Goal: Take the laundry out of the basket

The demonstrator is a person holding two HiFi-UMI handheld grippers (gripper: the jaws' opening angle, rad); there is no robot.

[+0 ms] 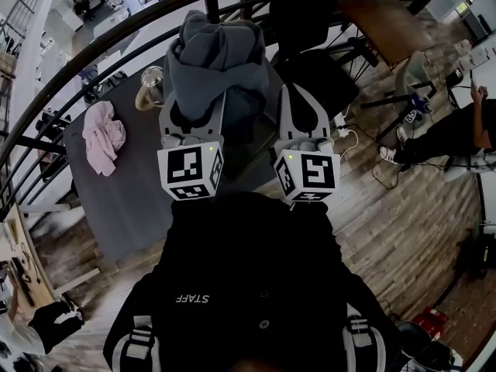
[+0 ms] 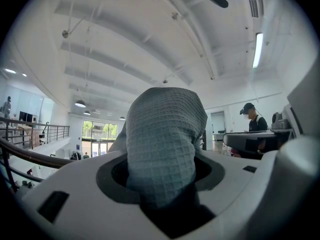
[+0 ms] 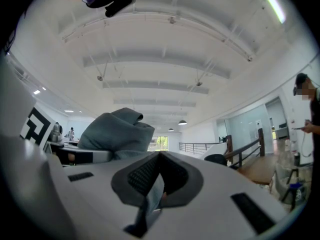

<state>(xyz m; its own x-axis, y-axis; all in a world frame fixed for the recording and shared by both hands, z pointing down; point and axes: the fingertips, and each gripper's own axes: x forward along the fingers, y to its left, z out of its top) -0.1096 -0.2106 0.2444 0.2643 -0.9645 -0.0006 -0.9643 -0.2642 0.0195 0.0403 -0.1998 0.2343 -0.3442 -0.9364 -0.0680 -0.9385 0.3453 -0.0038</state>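
A grey-blue waffle-knit garment (image 1: 215, 62) is bunched up and held in the air above the dark grey table (image 1: 139, 200). My left gripper (image 1: 194, 113) is shut on its thick bundle. In the left gripper view the cloth (image 2: 162, 144) rises from between the jaws of the left gripper (image 2: 161, 186) and fills the gap. My right gripper (image 1: 302, 107) is level beside it. In the right gripper view a thin pale fold of cloth (image 3: 154, 186) is pinched between the pads of the right gripper (image 3: 156, 176), and the garment's bulk (image 3: 117, 131) lies to the left. No basket can be made out.
A pink cloth (image 1: 103, 136) lies crumpled on the table's left side, with a glass jar (image 1: 150, 86) behind it. A dark railing (image 1: 70, 68) curves around the far side. A wooden table (image 1: 387, 23) and a seated person (image 1: 453, 130) are to the right, on a wood floor.
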